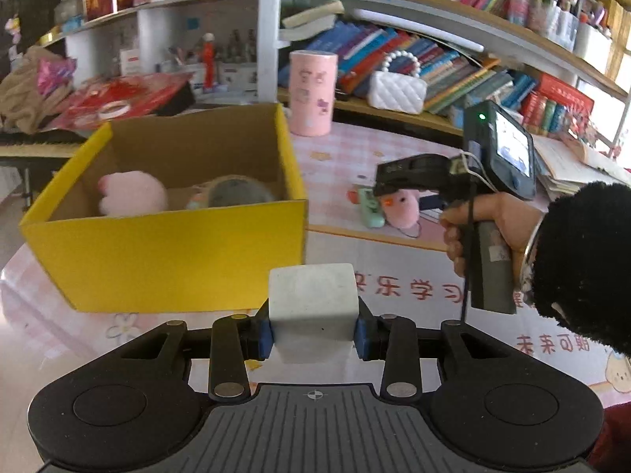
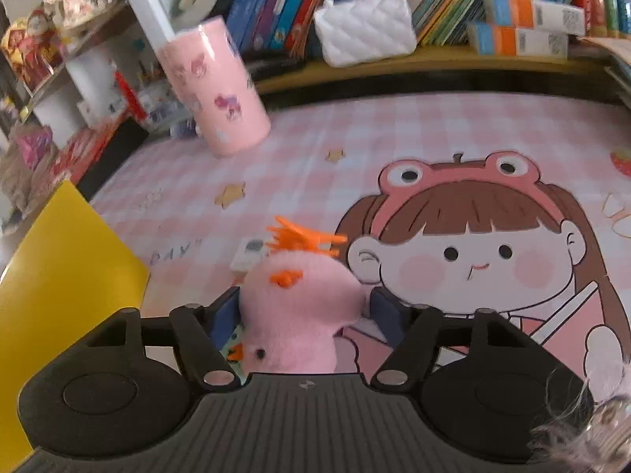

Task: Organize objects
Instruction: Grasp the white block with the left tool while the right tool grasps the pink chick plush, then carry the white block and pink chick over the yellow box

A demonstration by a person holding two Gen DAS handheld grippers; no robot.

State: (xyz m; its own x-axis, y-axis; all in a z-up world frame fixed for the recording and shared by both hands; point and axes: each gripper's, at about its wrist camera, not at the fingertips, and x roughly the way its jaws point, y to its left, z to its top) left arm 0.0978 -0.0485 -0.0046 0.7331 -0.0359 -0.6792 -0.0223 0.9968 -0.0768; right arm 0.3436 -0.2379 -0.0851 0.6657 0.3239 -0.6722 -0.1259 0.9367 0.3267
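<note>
**Both grippers loaded; box holds two items**

Count, left wrist view: one white block (image 1: 313, 307), one yellow box (image 1: 165, 244), two items inside the box, one pink cylinder (image 1: 312, 92), one white quilted handbag (image 1: 396, 88).

Left gripper (image 1: 313, 333): jaws pinching the white block, blue pads flat on its two side faces. The block sits between the jaws and sticks out ahead of them. The yellow box lies ahead and to the left of the jaws, open at the top, brown cardboard inside. In it: one pink plush (image 1: 132, 193) to the left, one greyish round item (image 1: 236, 193) beside it, too blurred to name.

Right gripper (image 2: 303, 315): jaws pinching one pink plush chick (image 2: 297, 311) with orange beak, orange feet and a black eye. An orange comb-like clip (image 2: 303, 238) shows just past the plush; whether they touch I cannot tell. One small white card-like item (image 2: 250, 254) lies on the bench just ahead of the jaws. A yellow box wall (image 2: 63, 276) is to the left of the jaws.

Surface: bench (image 2: 355, 130) covered with a pink checked mat bearing one cartoon girl (image 2: 473, 252) in a frog hat, ahead and right of the right jaws. The pink cylinder stands upright well ahead, to the left.

Room: bookshelves (image 1: 453, 63) packed with books behind the bench; the handbag rests on the lower shelf.
</note>
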